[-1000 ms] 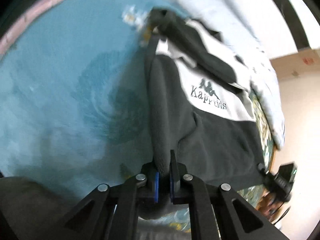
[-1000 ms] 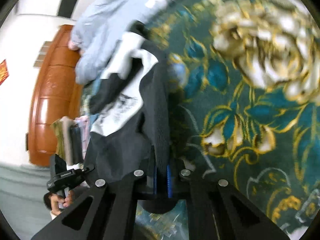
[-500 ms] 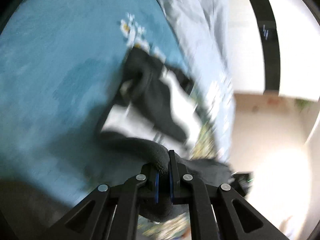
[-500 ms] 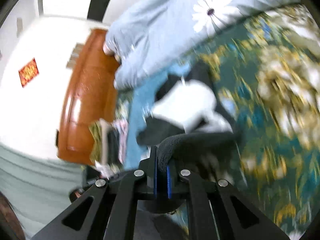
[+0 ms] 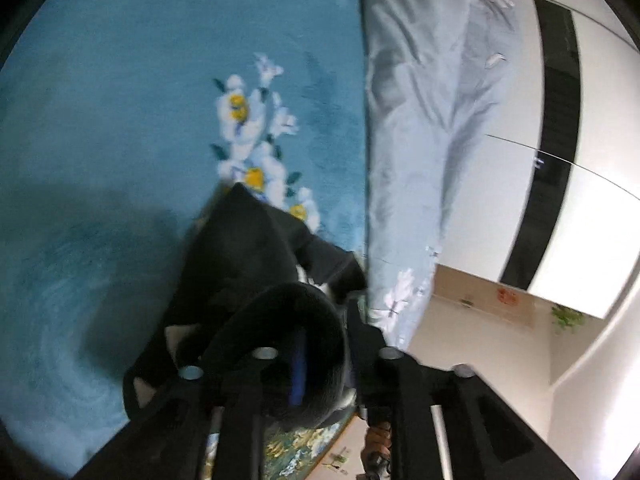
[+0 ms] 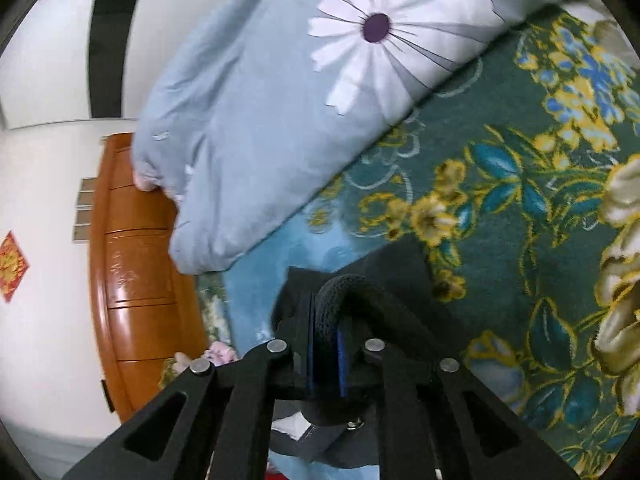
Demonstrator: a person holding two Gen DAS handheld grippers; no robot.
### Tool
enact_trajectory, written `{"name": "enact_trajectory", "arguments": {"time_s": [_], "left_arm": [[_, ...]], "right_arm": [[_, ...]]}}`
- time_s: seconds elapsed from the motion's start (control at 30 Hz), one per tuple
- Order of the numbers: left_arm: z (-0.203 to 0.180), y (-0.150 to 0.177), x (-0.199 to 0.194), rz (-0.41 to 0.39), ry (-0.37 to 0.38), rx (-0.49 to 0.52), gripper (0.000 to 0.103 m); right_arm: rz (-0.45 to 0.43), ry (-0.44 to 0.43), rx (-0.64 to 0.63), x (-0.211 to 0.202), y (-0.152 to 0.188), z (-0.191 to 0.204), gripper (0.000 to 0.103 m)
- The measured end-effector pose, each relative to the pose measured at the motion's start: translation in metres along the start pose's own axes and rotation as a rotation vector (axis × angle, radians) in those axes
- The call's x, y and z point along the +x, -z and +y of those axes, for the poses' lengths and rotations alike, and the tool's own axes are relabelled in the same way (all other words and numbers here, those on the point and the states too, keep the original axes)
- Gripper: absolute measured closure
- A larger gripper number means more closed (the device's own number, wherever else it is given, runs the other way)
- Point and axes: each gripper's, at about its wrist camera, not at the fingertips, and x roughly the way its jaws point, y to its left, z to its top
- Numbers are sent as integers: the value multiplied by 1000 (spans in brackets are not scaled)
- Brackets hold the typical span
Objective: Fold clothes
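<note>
A black fleece garment (image 5: 244, 264) with white panels lies bunched on the teal blanket (image 5: 100, 140). My left gripper (image 5: 320, 344) is shut on a thick black fold of it, which bulges over the blue pads. In the right wrist view my right gripper (image 6: 326, 344) is shut on another black edge of the same garment (image 6: 360, 292), which loops up out of the jaws. Most of the garment's white front is hidden under the folded-over black part.
A pale blue quilt with white flowers (image 5: 424, 120) lies along the blanket's far side and shows in the right wrist view (image 6: 280, 120). A green floral blanket (image 6: 520, 220) spreads to the right. A brown wooden headboard (image 6: 132, 280) stands at the left.
Both grippers have carried the garment's lower edge up and forward toward the collar end. The white logo panel has gone out of sight under the black fabric.
</note>
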Motion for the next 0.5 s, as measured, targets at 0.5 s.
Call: {"name": "enact_trajectory", "arguments": {"time_s": [0.5], "left_arm": [[-23, 49, 4, -52, -165, 331, 45]], "right_arm": [[-24, 171, -223, -7, 32, 2, 55]]}}
